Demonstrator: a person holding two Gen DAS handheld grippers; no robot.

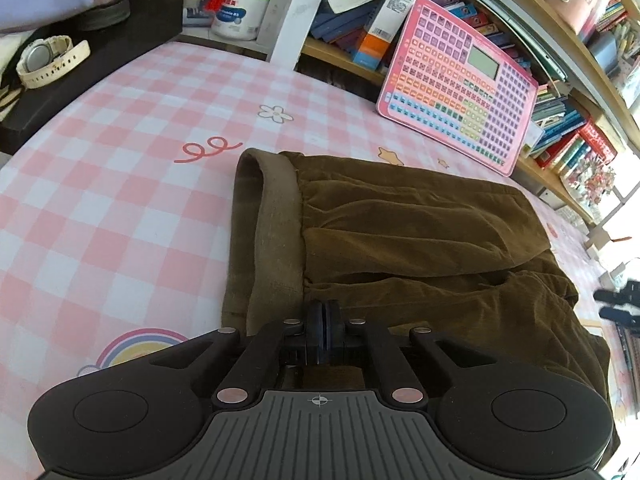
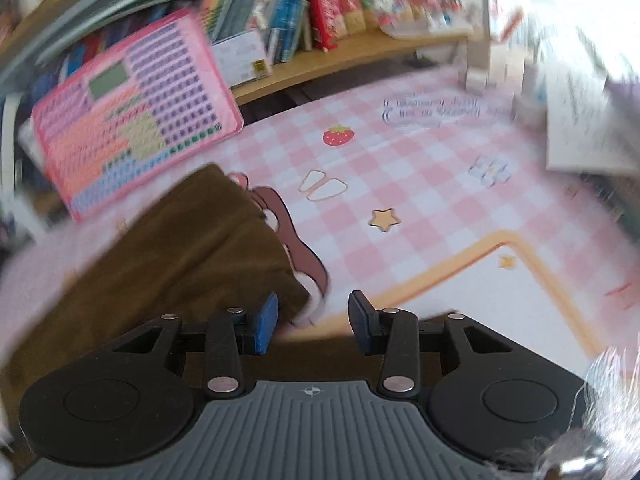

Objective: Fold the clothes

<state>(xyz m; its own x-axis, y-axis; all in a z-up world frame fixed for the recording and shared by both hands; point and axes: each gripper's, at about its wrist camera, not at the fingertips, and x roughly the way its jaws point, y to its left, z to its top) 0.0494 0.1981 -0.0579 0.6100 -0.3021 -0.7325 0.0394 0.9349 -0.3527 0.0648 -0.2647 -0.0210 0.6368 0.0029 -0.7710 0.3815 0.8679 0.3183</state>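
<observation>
Brown corduroy pants [image 1: 400, 236] lie folded on the pink checked table cover [image 1: 120, 208], waistband to the left. My left gripper [image 1: 323, 314] sits at the pants' near edge with its jaws pressed together; whether cloth is pinched between them is hidden. In the blurred right wrist view the pants [image 2: 180, 248] lie to the left. My right gripper [image 2: 313, 318] is open and empty, just right of the pants' corner, above the cover [image 2: 420, 200]. The right gripper also shows in the left wrist view [image 1: 618, 304] at the far right edge.
A pink toy keyboard tablet [image 1: 460, 84] leans on the bookshelf [image 1: 560, 148] behind the pants; it also shows in the right wrist view [image 2: 132, 112]. A white watch [image 1: 48, 60] lies on a black box [image 1: 100, 64] at back left. A white jar [image 1: 240, 12] stands behind. Papers [image 2: 588, 120] lie at right.
</observation>
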